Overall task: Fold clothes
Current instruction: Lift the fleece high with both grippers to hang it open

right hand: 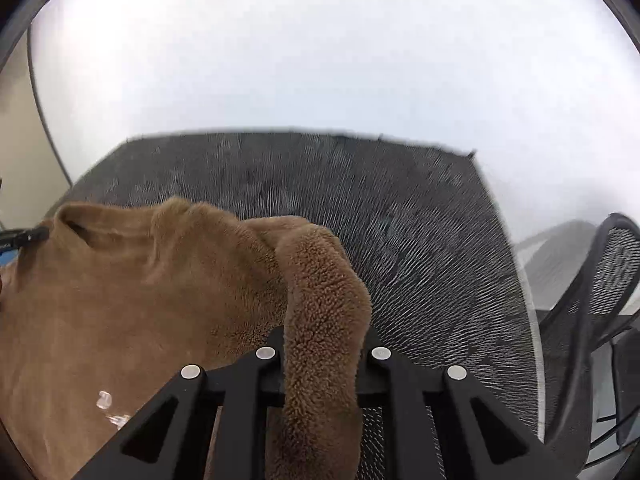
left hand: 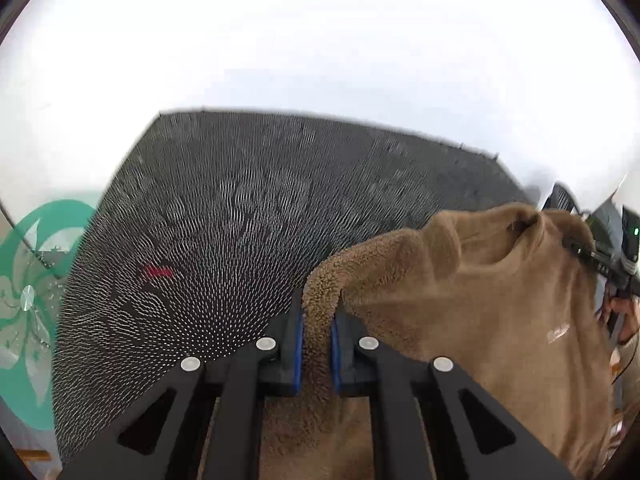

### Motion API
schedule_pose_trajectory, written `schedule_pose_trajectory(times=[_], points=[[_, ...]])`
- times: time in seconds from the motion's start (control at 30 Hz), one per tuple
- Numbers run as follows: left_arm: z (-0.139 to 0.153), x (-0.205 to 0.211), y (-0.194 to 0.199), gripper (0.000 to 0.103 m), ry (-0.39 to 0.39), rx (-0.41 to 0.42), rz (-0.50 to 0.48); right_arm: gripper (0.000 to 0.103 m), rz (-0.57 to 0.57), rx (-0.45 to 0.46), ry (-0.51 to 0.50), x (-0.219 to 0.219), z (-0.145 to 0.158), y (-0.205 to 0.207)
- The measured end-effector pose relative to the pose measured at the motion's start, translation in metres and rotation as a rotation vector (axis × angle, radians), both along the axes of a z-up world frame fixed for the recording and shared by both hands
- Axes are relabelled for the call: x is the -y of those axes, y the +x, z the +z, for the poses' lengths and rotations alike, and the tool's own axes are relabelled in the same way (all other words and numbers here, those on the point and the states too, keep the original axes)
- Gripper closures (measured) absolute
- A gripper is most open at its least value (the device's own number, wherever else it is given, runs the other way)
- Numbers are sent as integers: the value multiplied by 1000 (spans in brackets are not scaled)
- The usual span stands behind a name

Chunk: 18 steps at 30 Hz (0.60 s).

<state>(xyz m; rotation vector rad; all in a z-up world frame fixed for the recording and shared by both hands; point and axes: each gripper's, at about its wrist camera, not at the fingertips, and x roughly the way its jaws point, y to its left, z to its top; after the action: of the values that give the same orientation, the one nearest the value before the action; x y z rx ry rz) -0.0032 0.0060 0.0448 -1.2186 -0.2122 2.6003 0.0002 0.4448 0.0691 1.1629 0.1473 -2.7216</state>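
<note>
The step in hand looks like the lift-and-spread that opens a fold: both grippers have taken hold of the brown fleece garment (left hand: 480, 300) and carry it above the dark speckled tabletop (left hand: 224, 216).

The left gripper (left hand: 318, 344) is pinched on a fuzzy edge of the garment; the blue pads (left hand: 297, 348) press the pile from both sides and the cloth runs on down between the fingers. From that grip the garment stretches off to the right of the gripper, its smooth face bearing a small pale logo (left hand: 558, 334), and ends at the right gripper (left hand: 588, 252), seen at the far right edge with part of a hand (left hand: 624, 316) behind it.

In the right wrist view the right gripper (right hand: 322, 360) is likewise clamped on a thick fuzzy roll of the same garment (right hand: 140, 300), which hangs to the gripper's left toward the left gripper's tip (right hand: 28, 236). A mesh chair (right hand: 616, 264) stands to its right, beyond the tabletop's edge.

Both grippers point downward and forward at a slant, with bare tabletop straight ahead of each.

Next, I judge, the cloth needs pulling taut between the two grips, then laying flat on the surface ahead without bunching, keeping both pinches firm.
</note>
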Motion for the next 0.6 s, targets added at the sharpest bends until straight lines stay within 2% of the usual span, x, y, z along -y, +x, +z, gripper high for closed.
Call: schedule_pose_trajectory(times=[0.1,0.17,0.23,0.43,0.6], points=[[37,6,28,91,51,-96,25,88,-25,-92,8,1,30,21],[68,11,58,92,85,-180,49,88,-42,-185,22,2,56,46],[94,7,65,91,120,-245,69,88,-55,-270,36,3,78,65],[169,9,157,91,160,-466,131,88,-83,-546,51,13,153,149],[235,12,240,91,211,-688,178,88,-116,-800,76,24,210,224]])
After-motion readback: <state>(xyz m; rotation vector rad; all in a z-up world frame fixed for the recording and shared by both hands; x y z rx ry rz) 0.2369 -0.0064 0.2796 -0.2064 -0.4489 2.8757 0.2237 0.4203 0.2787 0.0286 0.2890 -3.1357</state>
